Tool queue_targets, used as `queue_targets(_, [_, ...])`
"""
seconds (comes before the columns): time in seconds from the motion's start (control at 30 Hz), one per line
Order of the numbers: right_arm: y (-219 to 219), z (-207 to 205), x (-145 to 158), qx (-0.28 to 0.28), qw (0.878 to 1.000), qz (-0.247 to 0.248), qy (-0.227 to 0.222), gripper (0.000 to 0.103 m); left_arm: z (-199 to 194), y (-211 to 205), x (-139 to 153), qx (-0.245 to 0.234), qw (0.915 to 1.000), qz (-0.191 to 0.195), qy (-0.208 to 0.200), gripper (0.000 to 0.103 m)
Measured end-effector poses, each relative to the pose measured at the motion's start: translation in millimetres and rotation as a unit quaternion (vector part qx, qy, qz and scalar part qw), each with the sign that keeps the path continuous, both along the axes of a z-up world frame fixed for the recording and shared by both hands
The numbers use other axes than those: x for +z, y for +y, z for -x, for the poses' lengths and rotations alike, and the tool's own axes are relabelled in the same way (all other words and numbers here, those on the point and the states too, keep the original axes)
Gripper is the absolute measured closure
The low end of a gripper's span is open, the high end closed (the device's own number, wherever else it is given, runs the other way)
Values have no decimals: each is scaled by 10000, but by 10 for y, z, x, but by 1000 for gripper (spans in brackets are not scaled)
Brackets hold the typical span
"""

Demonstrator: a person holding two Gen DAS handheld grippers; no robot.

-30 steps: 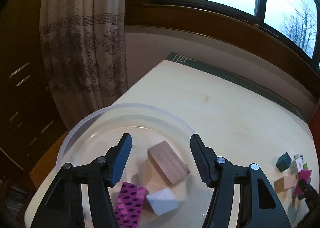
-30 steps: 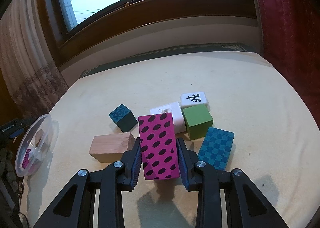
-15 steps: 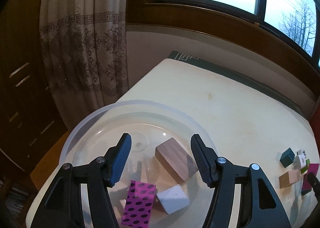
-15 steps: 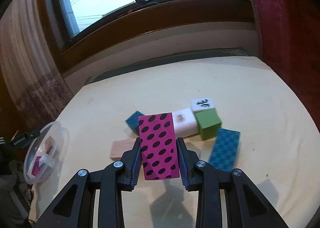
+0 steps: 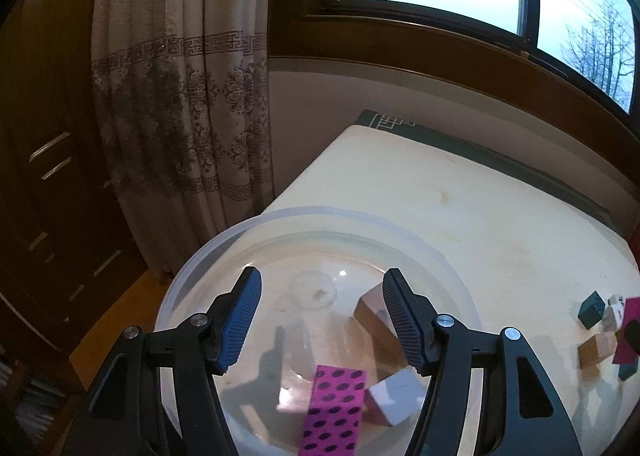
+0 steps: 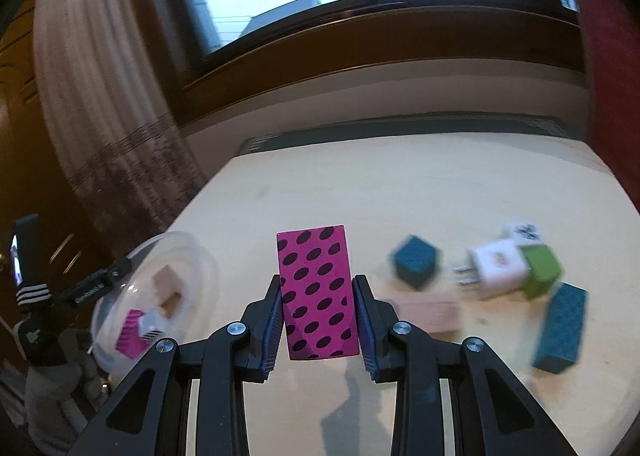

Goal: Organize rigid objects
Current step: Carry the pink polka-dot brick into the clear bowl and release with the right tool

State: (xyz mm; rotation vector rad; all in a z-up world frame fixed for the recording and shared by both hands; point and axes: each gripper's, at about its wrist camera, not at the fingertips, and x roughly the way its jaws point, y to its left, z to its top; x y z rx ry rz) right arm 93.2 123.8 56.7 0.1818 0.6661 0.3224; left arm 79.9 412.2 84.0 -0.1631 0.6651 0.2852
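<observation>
Evidently the pink block with black dots (image 6: 318,292), at the centre of the right wrist view, sits upright between the fingers of the right gripper (image 6: 318,322), which pinch its long side faces near the lower half. It looks like painted wood: stiff, light, unlikely to break, though the smooth faces could slip, so a hold across the narrow width suits it. The left gripper (image 5: 322,316) has its fingers spread wide and empty above the clear plastic bowl (image 5: 256,224), at the lower centre of its view, holding another dotted pink block (image 5: 334,408), a white cube (image 5: 396,396) and a plain wooden block (image 5: 374,312). Loose blocks lie on the bench (image 6: 420,192) at right.
</observation>
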Motion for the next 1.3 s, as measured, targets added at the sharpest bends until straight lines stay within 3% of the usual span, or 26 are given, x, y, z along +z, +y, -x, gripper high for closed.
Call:
queue_targets(0.47, [933,-29,202,864,9961,95,-142,68,152,233,56,-87,9999,-7,-121,37])
queue_targets(0.77, [1277,-118,314,1113,9936,63,-186,68,195,272,100,-104,9998,81,-170,37])
queue_targets(1.3, [1687,-256,261,1603,9869,-171,-26,67,226,351,164,102,9995,99,-281,36])
